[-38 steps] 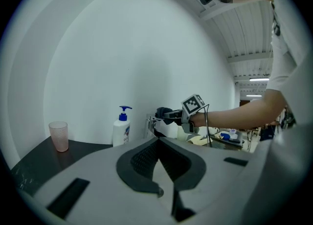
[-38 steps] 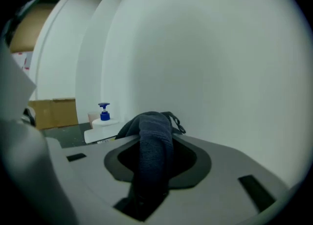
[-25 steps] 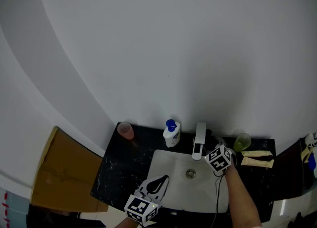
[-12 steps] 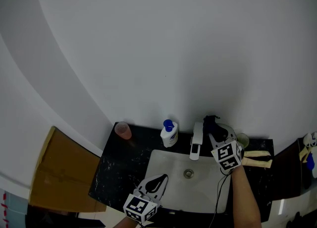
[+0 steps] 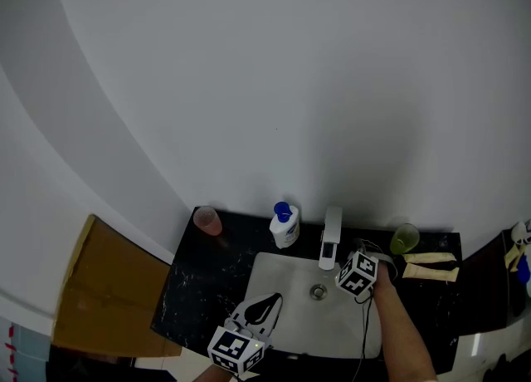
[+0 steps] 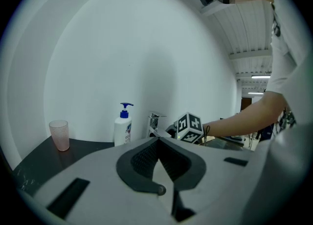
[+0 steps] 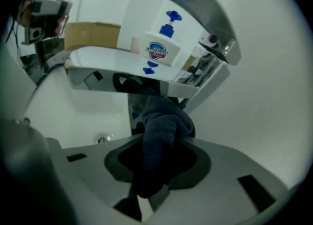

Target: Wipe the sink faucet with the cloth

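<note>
over the sink (image 5: 278,285), the right gripper (image 7: 155,168) squeezes the dark cloth (image 7: 164,123) right under the faucet (image 7: 195,28) spout, which sticks out above it. the left gripper (image 5: 261,310) is farther back.

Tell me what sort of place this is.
Most likely a bathroom or washroom: a white sink is set in a dark countertop against a plain white wall, with a faucet at the basin and a pump soap bottle and pink cup nearby.
</note>
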`<state>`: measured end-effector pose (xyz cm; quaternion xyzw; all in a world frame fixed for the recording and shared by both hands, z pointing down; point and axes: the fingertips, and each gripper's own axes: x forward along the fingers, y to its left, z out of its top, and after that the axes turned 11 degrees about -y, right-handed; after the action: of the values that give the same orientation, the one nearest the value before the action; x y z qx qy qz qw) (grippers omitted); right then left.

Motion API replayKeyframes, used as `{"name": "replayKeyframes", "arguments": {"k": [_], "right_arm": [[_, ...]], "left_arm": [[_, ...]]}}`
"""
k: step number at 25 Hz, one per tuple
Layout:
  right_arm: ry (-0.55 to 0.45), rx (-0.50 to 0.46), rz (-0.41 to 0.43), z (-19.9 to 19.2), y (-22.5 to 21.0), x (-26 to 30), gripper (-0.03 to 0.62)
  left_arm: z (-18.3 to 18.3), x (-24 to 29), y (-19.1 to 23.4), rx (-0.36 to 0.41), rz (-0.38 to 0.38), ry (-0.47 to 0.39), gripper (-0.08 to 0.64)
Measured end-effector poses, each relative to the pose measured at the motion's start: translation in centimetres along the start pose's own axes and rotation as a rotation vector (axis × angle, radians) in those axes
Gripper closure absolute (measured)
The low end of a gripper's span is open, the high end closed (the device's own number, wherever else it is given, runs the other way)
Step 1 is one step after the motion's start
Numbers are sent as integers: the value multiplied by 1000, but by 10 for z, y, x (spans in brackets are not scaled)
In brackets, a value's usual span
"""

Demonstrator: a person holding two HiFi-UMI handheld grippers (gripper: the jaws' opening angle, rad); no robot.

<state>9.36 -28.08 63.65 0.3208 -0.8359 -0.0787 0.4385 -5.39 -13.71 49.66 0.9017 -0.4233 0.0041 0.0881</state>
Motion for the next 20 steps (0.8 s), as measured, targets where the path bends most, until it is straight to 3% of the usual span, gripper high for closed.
{"name": "replayKeyframes", "arguments": {"k": [4,10,13,15,20], "right_arm": [[-20,-6,-63,6,-19,-11,465],[-305,99,-301,59,-88,-79,465],[-375,93,-382,76,-100,-96,465],[-345,66,-369,74,-92,-86,465],[-212,26,-230,41,-41,-38,465]], "left_arm": [[3,1,0,1,-1,-9,560],[4,3,-1,-7,-4,-22,560],[4,6,-5,-9,-14,-27,560],[4,8,-8,-9,-18,-29,560],[3,9,-11,-9,-23,-25,560]]}}
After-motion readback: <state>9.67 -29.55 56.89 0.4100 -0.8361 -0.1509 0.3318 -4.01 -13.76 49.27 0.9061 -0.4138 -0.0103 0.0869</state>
